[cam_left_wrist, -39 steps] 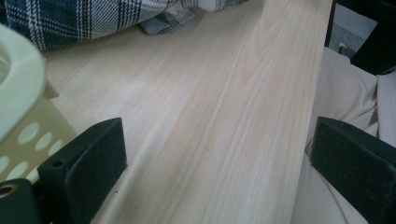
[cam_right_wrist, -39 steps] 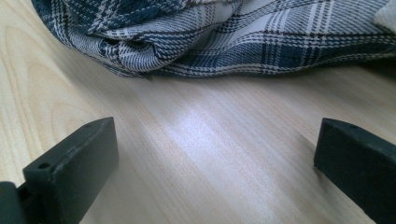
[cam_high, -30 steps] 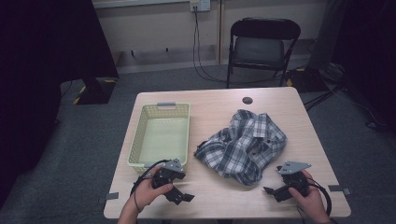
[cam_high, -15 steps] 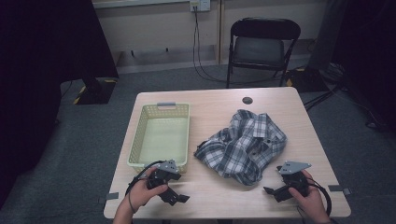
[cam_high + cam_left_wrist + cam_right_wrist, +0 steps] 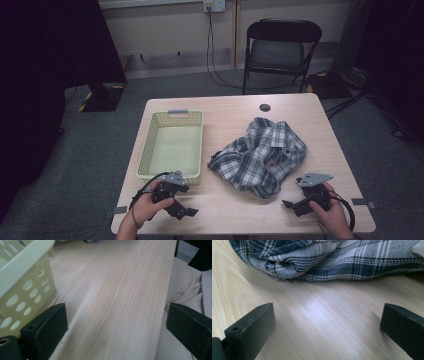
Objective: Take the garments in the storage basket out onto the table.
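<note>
Black left gripper (image 5: 187, 212) and right gripper (image 5: 289, 204) gape wide, empty.

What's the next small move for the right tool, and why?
Probably ease the right tool forward to the near edge of the plaid shirt. Its jaws stand wide open with nothing between them, and the crumpled shirt lies just ahead on the table, outside the empty basket. A fold at that edge looks reachable for a pinch.
</note>
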Action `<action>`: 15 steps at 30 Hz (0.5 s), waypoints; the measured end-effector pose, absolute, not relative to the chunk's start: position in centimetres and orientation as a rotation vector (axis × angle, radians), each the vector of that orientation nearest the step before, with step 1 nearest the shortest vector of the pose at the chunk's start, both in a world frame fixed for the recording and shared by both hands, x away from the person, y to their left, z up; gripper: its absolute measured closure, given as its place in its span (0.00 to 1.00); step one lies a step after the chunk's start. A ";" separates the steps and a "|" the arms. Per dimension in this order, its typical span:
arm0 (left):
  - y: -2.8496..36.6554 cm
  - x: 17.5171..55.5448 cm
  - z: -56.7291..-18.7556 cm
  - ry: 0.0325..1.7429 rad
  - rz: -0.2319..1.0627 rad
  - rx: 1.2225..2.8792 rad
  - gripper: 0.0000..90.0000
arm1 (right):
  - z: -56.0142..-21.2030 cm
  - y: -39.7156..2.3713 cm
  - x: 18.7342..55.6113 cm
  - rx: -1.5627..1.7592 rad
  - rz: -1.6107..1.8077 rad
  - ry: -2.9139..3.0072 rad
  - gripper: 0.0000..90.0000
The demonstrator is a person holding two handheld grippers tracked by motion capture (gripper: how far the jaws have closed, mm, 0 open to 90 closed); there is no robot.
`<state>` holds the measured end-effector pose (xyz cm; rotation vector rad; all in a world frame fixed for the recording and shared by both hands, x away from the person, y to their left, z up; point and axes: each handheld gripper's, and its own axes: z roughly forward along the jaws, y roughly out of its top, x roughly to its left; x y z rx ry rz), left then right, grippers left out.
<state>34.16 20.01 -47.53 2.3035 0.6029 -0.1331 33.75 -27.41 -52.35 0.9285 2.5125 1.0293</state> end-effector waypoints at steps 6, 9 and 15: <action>20.6 34.1 -47.6 0.598 -0.128 2.300 0.04 | -52.3 -27.4 33.8 0.929 1.030 2.512 0.00; 21.0 34.1 -47.7 0.594 -0.129 2.299 0.04 | -52.3 -27.4 33.7 0.929 1.029 2.512 0.00; 21.7 33.9 -47.7 0.595 -0.124 2.287 0.04 | -52.3 -27.4 33.7 0.929 1.030 2.512 0.00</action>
